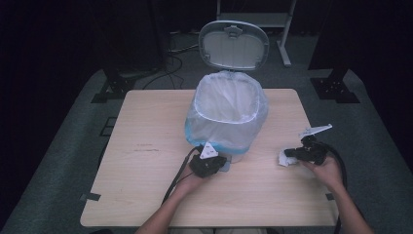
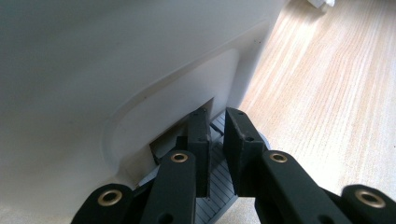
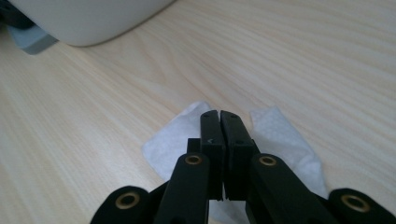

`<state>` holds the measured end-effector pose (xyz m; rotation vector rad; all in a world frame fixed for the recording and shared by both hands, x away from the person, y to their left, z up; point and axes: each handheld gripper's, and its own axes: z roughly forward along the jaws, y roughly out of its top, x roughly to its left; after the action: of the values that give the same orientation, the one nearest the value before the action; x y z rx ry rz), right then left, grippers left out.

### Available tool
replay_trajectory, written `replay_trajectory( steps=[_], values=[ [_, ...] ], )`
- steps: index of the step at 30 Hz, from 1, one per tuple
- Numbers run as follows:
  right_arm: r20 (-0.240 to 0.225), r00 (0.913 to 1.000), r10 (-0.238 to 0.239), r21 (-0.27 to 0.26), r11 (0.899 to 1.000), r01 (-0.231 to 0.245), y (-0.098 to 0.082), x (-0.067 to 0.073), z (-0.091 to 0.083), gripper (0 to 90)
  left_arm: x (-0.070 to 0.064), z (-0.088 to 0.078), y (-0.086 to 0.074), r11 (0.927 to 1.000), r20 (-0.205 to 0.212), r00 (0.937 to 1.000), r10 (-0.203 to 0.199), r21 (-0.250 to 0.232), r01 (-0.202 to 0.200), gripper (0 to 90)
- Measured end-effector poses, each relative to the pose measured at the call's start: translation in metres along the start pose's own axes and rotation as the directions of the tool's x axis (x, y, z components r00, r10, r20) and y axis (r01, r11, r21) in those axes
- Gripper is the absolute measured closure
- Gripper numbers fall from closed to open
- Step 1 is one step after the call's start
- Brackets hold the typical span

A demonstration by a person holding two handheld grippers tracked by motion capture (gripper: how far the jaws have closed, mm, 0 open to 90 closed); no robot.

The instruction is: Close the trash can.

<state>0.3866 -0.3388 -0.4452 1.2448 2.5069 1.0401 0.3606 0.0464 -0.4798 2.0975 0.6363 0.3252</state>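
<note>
Left tool [image 1: 208,165] closed, pressing down the pedal [image 2: 217,186] at the bin's [image 1: 226,117] base so the lid [image 1: 234,45] stands open. Right tool [image 1: 298,153] pinched shut on a white tissue [image 3: 177,140], lying flat on the surface [image 1: 146,170] right of the bin, ready for lifting in.

from above the near edge we look forward and down on the table [image 1: 146,146]. each gripper camera sits low, close; both share its wood.

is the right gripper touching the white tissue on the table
Touching. In the right gripper view the right gripper has its jaws shut, with the white tissue pinched between them on the table.
</note>
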Motion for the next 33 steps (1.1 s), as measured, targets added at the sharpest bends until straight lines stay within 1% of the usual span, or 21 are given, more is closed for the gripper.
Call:
replay_trajectory(
  steps=[3,5,7,14,20,22,23,27,33],
  values=[
    [-0.017,0.9998,-0.005,-0.016,1.000,0.005,0.004,0.003,-0.005,88.4,0.000,0.000,0.000,1.0000,0.001,1.0000,-0.003,-0.002,0.003,80.9],
    [-0.022,0.9998,-0.002,-0.024,1.000,0.001,0.005,0.004,-0.007,88.4,0.000,0.000,0.000,1.0000,0.001,1.0000,-0.003,-0.003,0.003,80.9],
    [-0.039,0.9993,0.002,-0.044,0.999,-0.004,0.007,0.006,-0.011,88.6,0.000,0.000,0.000,1.0000,0.001,1.0000,-0.004,-0.003,0.004,80.9],
    [-0.053,0.9986,-0.005,-0.059,0.998,0.002,0.010,0.011,-0.016,88.8,0.000,0.000,0.000,1.0000,0.000,1.0000,0.001,0.000,-0.001,80.9],
    [-0.071,0.9973,-0.017,-0.089,0.996,0.010,0.016,0.017,-0.026,88.9,0.000,0.000,0.000,1.0000,0.000,1.0000,0.000,-0.002,0.000,80.9],
    [-0.075,0.9970,-0.018,-0.092,0.996,0.012,0.016,0.018,-0.028,88.9,0.000,0.000,0.000,1.0000,0.001,1.0000,-0.004,-0.006,0.004,80.9],
    [-0.073,0.9970,-0.026,-0.096,0.995,0.019,0.018,0.019,-0.030,88.9,0.000,0.000,0.000,1.0000,0.000,1.0000,-0.001,-0.003,0.001,80.9],
    [-0.081,0.9963,-0.026,-0.111,0.994,0.017,0.022,0.022,-0.039,88.9,0.000,0.000,0.000,1.0000,0.000,1.0000,0.001,-0.002,-0.001,80.9],
    [-0.098,0.9948,-0.028,-0.131,0.991,0.015,0.026,0.025,-0.045,88.9,0.000,0.000,0.000,1.0000,0.001,1.0000,-0.003,-0.005,0.003,80.9]
  ],
)
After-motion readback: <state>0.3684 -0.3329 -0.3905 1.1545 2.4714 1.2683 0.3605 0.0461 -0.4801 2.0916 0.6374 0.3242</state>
